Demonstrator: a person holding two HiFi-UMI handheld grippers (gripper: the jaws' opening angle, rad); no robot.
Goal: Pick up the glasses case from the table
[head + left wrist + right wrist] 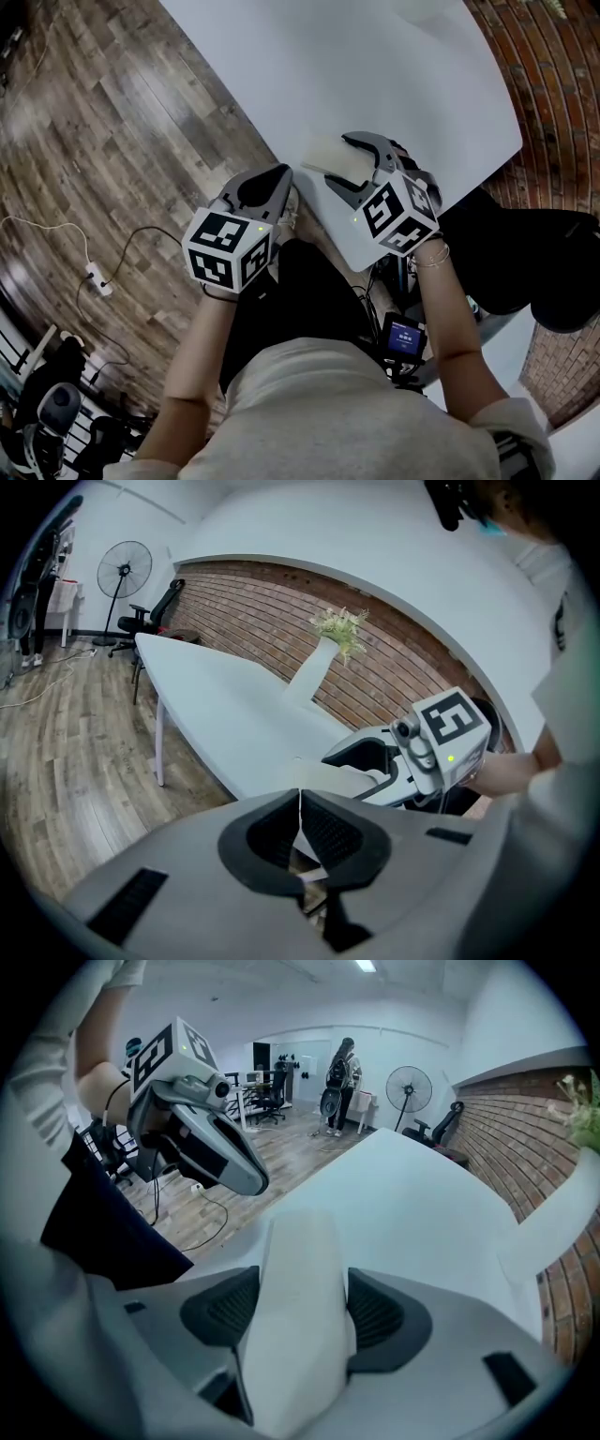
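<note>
Glasses case (298,1269) long axis runs up-frame along spread right gripper (339,159) jaws straddling it, near table (394,75) lower-left edge; bare tabletop beyond. Left gripper (279,174) pressed together, empty.

The glasses case (328,157) lies on the desk (375,75) close to its near edge, between the jaws of the right hand-held gripper (339,159). The left hand-held gripper (277,178) hangs just left of it, off the desk's edge and above the floor (112,112). Farther along the desk a plant (339,625) stands by the brick wall (281,611). A chair (155,611) and a fan (124,569) are beyond the desk's far end. A power strip (97,279) lies on the floor, left of the person (356,412).
</note>
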